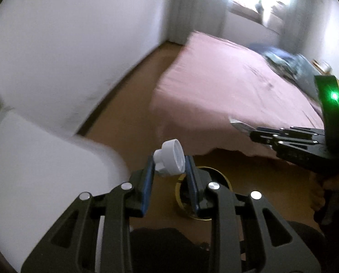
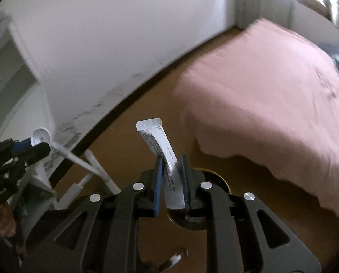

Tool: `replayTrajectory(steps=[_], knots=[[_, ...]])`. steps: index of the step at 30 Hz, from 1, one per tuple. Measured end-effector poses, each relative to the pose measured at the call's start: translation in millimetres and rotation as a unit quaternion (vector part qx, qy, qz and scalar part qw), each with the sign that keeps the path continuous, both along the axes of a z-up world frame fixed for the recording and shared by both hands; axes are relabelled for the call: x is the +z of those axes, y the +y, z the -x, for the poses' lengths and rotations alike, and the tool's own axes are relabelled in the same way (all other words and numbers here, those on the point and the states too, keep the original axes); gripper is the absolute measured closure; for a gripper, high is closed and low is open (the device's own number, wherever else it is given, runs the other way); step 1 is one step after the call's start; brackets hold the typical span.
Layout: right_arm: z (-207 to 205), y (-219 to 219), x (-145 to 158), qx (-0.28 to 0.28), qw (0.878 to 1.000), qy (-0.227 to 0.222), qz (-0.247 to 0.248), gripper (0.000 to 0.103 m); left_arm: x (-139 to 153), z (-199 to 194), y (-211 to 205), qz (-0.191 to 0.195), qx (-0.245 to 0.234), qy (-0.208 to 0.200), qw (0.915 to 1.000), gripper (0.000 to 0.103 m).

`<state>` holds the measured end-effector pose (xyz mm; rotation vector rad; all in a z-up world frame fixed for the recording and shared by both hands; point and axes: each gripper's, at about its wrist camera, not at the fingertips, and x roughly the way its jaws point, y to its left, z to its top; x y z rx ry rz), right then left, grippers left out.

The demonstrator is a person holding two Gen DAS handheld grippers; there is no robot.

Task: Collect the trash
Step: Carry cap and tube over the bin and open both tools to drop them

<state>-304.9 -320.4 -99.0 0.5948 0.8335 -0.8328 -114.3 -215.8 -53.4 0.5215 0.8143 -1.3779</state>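
Note:
My left gripper point(image 1: 169, 161) is shut on a white plastic screw cap point(image 1: 169, 160), held in the air above the brown floor; the same cap point(image 2: 40, 137) shows at the far left of the right wrist view. My right gripper point(image 2: 172, 160) is shut on a flattened white tube point(image 2: 161, 150) with printed text, its crimped end pointing up. In the left wrist view the tube point(image 1: 241, 125) sticks out of the right gripper at the right edge. Below both grippers lies a round dark bin opening with a gold rim point(image 1: 226, 179), mostly hidden by the fingers.
A bed with a pink sheet point(image 1: 226, 91) fills the right side, with blue bedding point(image 1: 283, 61) at its far end. A white wall point(image 1: 78, 45) runs along the left. White furniture point(image 1: 32, 170) stands near left, and a white rack point(image 2: 94, 170) beside the wall. A hand point(image 2: 3, 223) holds the left gripper.

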Motion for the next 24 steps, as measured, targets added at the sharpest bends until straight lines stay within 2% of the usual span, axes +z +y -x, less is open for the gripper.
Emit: replayTrajectory(steps=[5,11,16,24], knots=[[32.1,-16.4,-41.3,-0.045,0.997,0.025,-0.051,0.088,-37.1,32.0,-41.0,-0.029,-0.04,0.008,0.9987,0.075],[41.5,-22.8,-80.6,-0.065,0.993,0.037,-0.096,0.088,-76.3,47.4,-79.6,-0.064,-0.066,0.007,0.9958,0.075],[46.6,-26.1,-94.5,-0.062,0.991,0.034,-0.114,0.088,-105.7,57.0,-103.6,-0.089,-0.079,0.011,0.9929,0.075],[52.9,-34.8,-99.4,-0.066,0.99,0.028,-0.124,0.088,-112.5,72.6,-106.5,-0.102,-0.091,0.012,0.9905,0.075]])
